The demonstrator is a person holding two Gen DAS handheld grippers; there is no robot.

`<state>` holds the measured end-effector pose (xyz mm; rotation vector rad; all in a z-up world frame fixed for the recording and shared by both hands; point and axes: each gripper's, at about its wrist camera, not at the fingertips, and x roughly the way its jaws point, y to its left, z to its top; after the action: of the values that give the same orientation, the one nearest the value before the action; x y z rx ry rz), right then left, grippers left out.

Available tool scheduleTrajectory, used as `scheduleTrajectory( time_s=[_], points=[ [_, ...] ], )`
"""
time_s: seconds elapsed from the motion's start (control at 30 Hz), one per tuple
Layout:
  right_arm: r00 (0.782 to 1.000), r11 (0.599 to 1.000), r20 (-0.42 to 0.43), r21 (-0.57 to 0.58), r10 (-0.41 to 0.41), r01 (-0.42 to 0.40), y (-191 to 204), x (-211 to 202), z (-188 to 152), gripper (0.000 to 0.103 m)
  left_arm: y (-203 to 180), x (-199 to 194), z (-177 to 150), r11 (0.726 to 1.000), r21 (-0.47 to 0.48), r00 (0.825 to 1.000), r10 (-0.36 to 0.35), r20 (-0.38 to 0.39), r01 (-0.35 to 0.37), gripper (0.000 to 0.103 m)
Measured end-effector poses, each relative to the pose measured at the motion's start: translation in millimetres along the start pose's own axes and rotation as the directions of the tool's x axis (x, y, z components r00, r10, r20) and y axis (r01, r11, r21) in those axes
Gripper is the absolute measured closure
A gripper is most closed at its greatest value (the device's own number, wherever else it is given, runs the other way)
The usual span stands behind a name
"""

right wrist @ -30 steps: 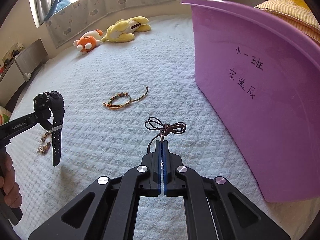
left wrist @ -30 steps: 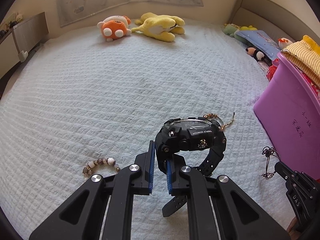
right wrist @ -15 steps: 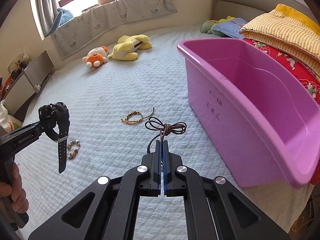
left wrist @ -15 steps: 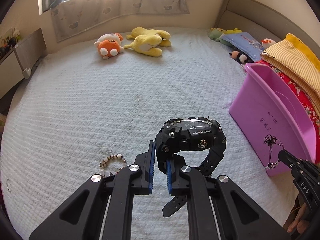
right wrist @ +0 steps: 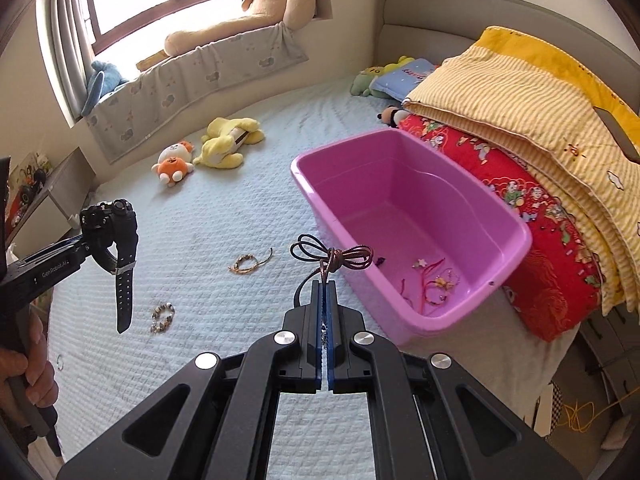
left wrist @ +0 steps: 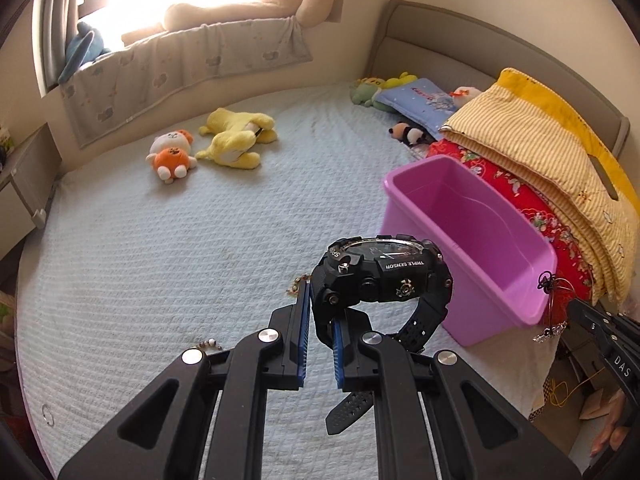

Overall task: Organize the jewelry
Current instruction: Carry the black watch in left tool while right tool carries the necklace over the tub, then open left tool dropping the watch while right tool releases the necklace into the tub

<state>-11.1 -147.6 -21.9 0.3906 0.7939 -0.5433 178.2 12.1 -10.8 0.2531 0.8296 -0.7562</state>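
Carry step: watch (left wrist: 382, 276) pinched in left gripper (left wrist: 320, 344), cord necklace (right wrist: 332, 258) clamped in right gripper (right wrist: 325, 316).
Both to be released over pink tub (right wrist: 516, 236), at two o'clock.

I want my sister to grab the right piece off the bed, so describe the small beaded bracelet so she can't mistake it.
Start at the pink plastic tub on the white quilted bedspread. Two bracelets lie on the quilt left of it. The light-and-dark beaded bracelet is the nearer loop, under the hanging strap of the black watch; unlike the braided cord bracelet, it has no loose tail.
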Motion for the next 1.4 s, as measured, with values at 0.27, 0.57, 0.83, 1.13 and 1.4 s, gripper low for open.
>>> scheduleTrajectory(
  time_s=[0.27, 0.57, 0.83, 1.13, 1.4],
  points=[
    [0.998, 0.998, 0.038, 0.045, -0.040, 0.039, -57.4, -41.0, 25.3, 0.101, -68.7, -17.2, 30.3, 0.996, 0.032, 0.997, -0.081, 0.011, 0.081, 0.093],
    [1.000, 1.000, 0.031, 0.003, -0.002, 0.002, -120.9, -31.0, 66.4, 0.101, -158.2, 7.8, 61.0, 0.995, 0.039, 0.996, -0.094, -0.006, 0.094, 0.093],
    [0.995, 0.994, -0.027, -0.051, 0.095, -0.096, -162.5, 22.2, 103.0, 0.101, -222.5, 62.7, 80.5, 0.998, 0.032, 0.995, -0.057, -0.078, 0.059, 0.093],
    [0.968, 0.978, -0.162, -0.056, 0.192, -0.203, -182.1, 98.0, 117.4, 0.101, -250.5, 129.6, 85.3, 1.000, 0.031, 0.982, 0.004, -0.188, 0.002, 0.093],
    [0.927, 0.973, -0.318, -0.043, 0.201, -0.226, -191.2, 160.5, 109.5, 0.101, -252.1, 187.6, 75.5, 0.999, 0.018, 0.937, 0.055, -0.345, -0.052, 0.092]
  ],
)
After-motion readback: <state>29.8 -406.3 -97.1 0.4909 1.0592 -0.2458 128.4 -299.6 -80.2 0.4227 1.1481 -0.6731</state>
